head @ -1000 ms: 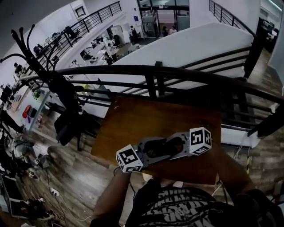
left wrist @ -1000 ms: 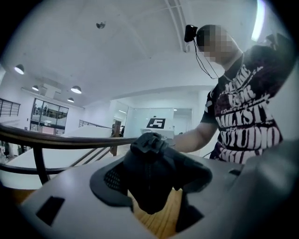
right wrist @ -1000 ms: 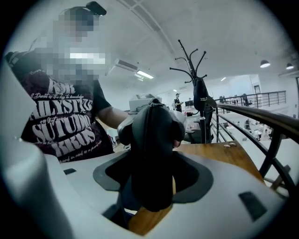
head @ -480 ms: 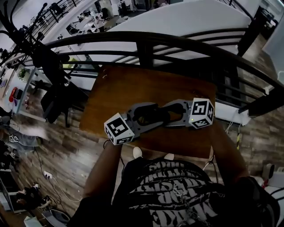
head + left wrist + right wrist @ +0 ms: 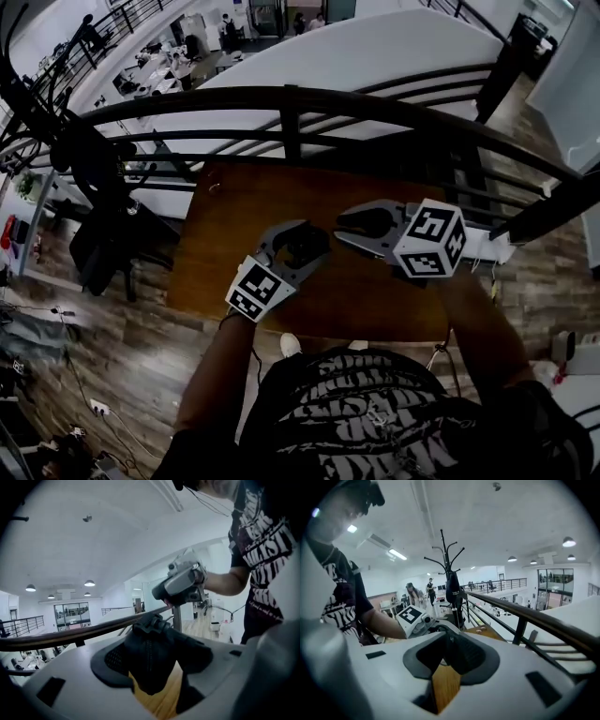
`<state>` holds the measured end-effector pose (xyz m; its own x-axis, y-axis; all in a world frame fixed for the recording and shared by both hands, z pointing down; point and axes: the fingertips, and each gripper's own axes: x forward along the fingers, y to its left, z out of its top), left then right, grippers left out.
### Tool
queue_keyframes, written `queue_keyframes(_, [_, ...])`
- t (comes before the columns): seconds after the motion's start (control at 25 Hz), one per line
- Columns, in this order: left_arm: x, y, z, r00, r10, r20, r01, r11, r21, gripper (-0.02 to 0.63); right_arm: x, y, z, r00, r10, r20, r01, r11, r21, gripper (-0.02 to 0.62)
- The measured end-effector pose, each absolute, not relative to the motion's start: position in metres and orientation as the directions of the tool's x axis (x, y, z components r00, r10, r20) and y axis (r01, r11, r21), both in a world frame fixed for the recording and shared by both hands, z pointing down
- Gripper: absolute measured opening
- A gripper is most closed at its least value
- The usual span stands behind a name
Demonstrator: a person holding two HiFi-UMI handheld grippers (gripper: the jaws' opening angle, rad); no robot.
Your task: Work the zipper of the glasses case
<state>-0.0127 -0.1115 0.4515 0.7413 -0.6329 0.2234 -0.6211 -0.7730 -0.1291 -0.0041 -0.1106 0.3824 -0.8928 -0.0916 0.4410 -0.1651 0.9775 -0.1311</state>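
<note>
Beside a black railing (image 5: pixel 309 97) stands a brown wooden table (image 5: pixel 239 220).

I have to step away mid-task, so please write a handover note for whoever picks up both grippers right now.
Left gripper: shut on the black glasses case, held over the wooden table.
Right gripper: clear of the case, just beside it. Its jaws are closing, the tips look met, and nothing shows between them.
Done: the case is gripped and steadied. Its zipper faces the left gripper view, but I cannot tell whether it is open or closed.
Left: probably bring the right gripper onto the zipper pull and run it along while the left holds firm.
</note>
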Motion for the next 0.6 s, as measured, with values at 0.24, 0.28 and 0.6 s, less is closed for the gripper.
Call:
queue_keyframes(0.24, [-0.028, -0.132, 0.457, 0.724, -0.631, 0.278, -0.592, -0.776, -0.218, 0.267, -0.057, -0.118, 0.416, -0.731, -0.051, 0.681, -0.131, 0.989, -0.066, 0.073])
queue_keyframes(0.28, [-0.029, -0.132, 0.460, 0.725, -0.628, 0.282, -0.583, -0.778, -0.233, 0.267, -0.060, -0.119, 0.419, -0.717, -0.038, 0.696, -0.135, 0.987, -0.085, 0.073])
queue_keyframes(0.6, [-0.047, -0.123, 0.477, 0.701, -0.633, 0.329, -0.482, -0.760, -0.436, 0.265, -0.078, -0.111, 0.438, -0.629, 0.172, 0.758, -0.095, 0.951, -0.295, 0.074])
